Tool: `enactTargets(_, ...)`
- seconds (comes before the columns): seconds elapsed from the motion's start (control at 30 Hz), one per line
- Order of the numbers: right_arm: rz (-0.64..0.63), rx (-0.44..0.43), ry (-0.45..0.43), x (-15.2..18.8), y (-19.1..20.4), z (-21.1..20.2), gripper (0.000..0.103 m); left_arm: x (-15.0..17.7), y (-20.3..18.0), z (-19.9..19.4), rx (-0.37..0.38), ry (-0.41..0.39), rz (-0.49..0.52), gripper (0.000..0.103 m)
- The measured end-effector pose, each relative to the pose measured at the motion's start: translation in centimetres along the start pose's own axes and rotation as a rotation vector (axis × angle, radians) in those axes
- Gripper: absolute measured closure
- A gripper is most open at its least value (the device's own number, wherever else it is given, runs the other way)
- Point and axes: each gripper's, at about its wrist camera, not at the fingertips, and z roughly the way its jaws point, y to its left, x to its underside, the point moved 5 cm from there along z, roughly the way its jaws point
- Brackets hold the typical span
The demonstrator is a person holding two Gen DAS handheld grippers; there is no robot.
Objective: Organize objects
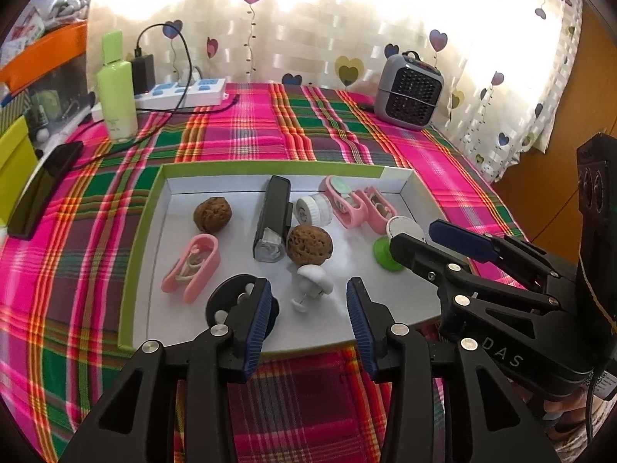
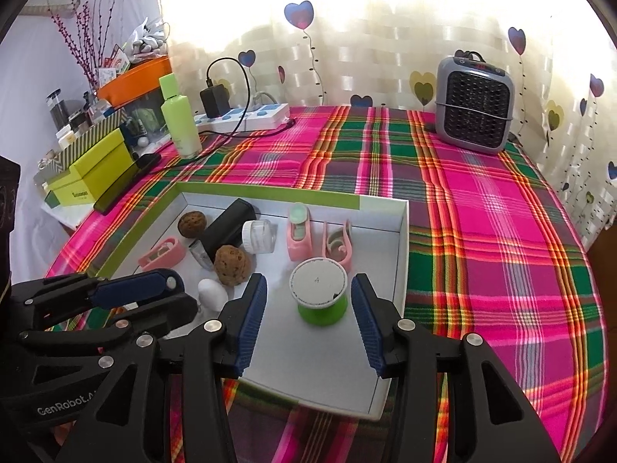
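Right tongs [image 2: 308, 308] parted, straddling green spool [image 2: 322, 297] untouched; left tongs [image 1: 308, 308] parted over white knob [image 1: 314, 277]; walnut [image 1: 308, 245] behind.

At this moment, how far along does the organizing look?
Mostly done: the shallow box already holds two walnuts, three pink clips, a black flashlight and a small white jar. In hand: nothing; the left gripper stands open around a white knob, the right gripper open around the green spool. No loose small items show on the plaid cloth.
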Motion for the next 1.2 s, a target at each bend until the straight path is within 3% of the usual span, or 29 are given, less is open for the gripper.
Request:
enactTargets(0.6, 0.012, 0.062, -0.022, 1.9, 1.4, -3.9, 0.056, 2.0, 0.4, -3.9, -0.107, -0.079, 0.022, 0.064)
enactTargets(0.97, -0.002, 0.104, 0.045, 5.2, 2.6, -4.3, 0.056, 4.7, 1.0, -4.3, -0.146, -0.049, 0.015, 0.064)
enactTargets(1.2, 0.016, 0.125, 0.108, 7.1, 3.0, -3.2, 0.056, 6.9, 1.9, -3.1, -0.183, 0.016, 0.001, 0.064)
